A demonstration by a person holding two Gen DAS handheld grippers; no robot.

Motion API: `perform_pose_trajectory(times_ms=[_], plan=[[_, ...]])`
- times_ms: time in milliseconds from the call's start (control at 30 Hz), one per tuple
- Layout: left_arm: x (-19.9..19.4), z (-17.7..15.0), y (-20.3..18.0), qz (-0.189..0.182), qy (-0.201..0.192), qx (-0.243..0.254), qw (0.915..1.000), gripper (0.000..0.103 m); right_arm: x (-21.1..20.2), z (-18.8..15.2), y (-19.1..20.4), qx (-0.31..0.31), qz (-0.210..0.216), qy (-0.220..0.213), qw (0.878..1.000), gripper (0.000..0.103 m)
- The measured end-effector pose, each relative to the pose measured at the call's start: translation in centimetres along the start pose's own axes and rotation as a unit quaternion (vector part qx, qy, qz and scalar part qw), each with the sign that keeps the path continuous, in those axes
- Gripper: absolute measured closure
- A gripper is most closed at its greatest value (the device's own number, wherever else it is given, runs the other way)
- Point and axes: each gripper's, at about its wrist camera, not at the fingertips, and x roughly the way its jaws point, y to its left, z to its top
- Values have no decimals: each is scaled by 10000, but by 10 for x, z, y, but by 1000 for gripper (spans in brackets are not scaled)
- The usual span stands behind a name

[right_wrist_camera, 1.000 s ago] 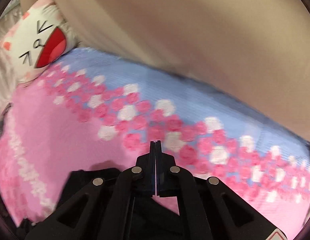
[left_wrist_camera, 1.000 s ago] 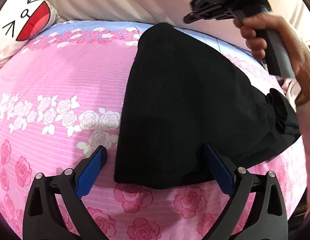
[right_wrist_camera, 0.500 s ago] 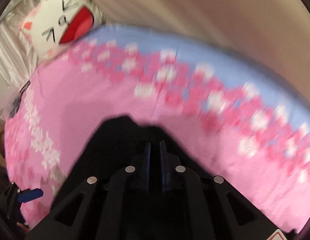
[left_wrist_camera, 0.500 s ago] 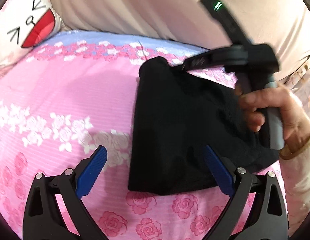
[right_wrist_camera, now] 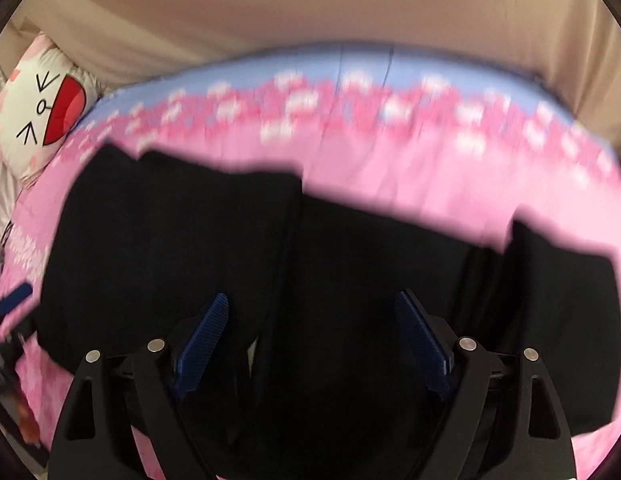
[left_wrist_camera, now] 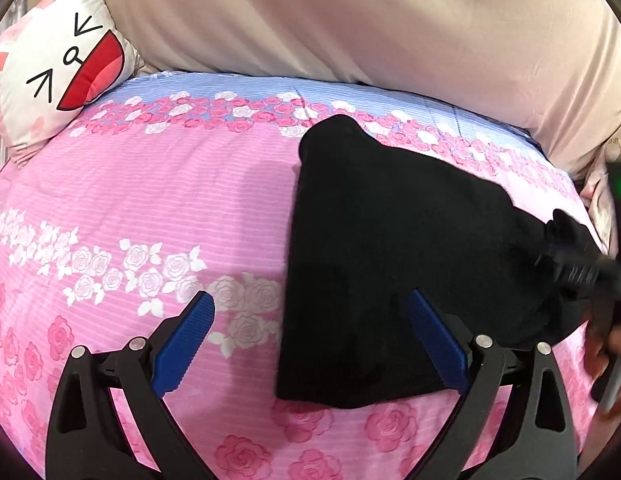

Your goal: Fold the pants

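The black pants (left_wrist_camera: 394, 264) lie folded in a flat bundle on the pink rose-patterned bedsheet (left_wrist_camera: 158, 200). My left gripper (left_wrist_camera: 310, 336) is open and empty, low over the sheet at the bundle's near left corner. My right gripper (right_wrist_camera: 310, 340) is open and empty just above the pants (right_wrist_camera: 294, 264), which fill the lower half of the right wrist view. In the left wrist view the right gripper (left_wrist_camera: 570, 268) shows blurred at the bundle's right end, with the hand holding it.
A white cartoon-face pillow (left_wrist_camera: 58, 76) sits at the bed's far left corner, also in the right wrist view (right_wrist_camera: 42, 120). A beige padded headboard (left_wrist_camera: 350, 20) runs along the back. A blue floral band (left_wrist_camera: 238, 96) borders the sheet's far edge.
My right gripper was shut and raised at the far end; it has come down to the bundle's right end and opened, letting the pants lie flat. My left gripper stayed open in place.
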Motion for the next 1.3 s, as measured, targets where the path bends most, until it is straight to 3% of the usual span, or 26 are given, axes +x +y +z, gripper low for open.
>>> perform_pose_trajectory(times_ms=[33,67,133,167,267,333,367,400,433,467,500,567,633,700,800,833,933,1000,1067,1100,1133,1200,1267,1300], plan=[[0,0,-2,-5,5,1,10000,8,0,-1,6,-43,61,-12,10000,25],[2,2,-5,1,-1,15,10000,8,-1,-2,14,-130,453,-33,9989,63],[-3,2,-11,63,-30,94,9999,8,-10,3,31,-410,369,-118,9984,83],[-5,3,-13,80,-62,134,9999,8,-18,5,34,-503,313,-220,9980,99],[-17,6,-18,106,-215,197,9995,8,-60,11,14,-242,532,-574,9966,99],[-20,8,-20,158,-266,222,9993,8,-60,9,-3,-88,482,-462,9977,100],[-19,8,-21,172,-257,226,9993,8,-50,5,-10,-6,349,-286,9990,88],[-18,8,-22,179,-237,214,9993,8,-40,1,-16,109,398,-103,9991,83],[-15,8,-23,154,-195,186,9995,8,-29,-1,-18,235,610,91,9978,70],[-12,9,-26,113,-157,171,9997,8,-18,-6,-17,400,991,262,9939,66],[-11,9,-28,99,-128,172,9997,8,-14,-9,-18,488,1122,307,9920,66],[-12,7,-34,106,-120,226,9996,8,-12,-13,-14,585,1334,264,9890,46],[-14,6,-39,153,-146,332,9992,8,-11,-16,-11,712,1561,223,9849,33],[-12,5,-41,233,-126,405,9988,8,-8,-18,-4,657,1514,219,9860,33],[-3,4,-39,304,-1,329,9990,8,-7,-21,22,214,1010,28,9947,38],[0,4,-38,310,38,282,9991,8,-9,-21,27,80,969,-20,9953,75],[-1,6,-40,228,57,218,9995,8,-31,-19,16,-18,969,-248,9950,96],[-9,6,-45,188,-54,319,9993,8,-49,-20,-3,151,1284,-376,9909,97],[-11,6,-49,199,-115,393,9990,8,-54,-24,-26,278,985,-465,9937,96],[-8,5,-51,197,-86,419,9989,7,-40,-25,-34,277,751,-302,9963,95],[-3,4,-53,208,-29,427,9989,7,-27,-27,-40,252,686,-103,9973,87],[16,0,-59,243,213,446,9985,7,-31,-32,-58,617,1010,-102,9929,85],[28,-5,-62,335,378,496,9975,7,-67,-36,-71,666,752,-482,9938,81],[30,-7,-62,371,429,494,9972,7,-91,-40,-81,642,487,-820,9934,71]])
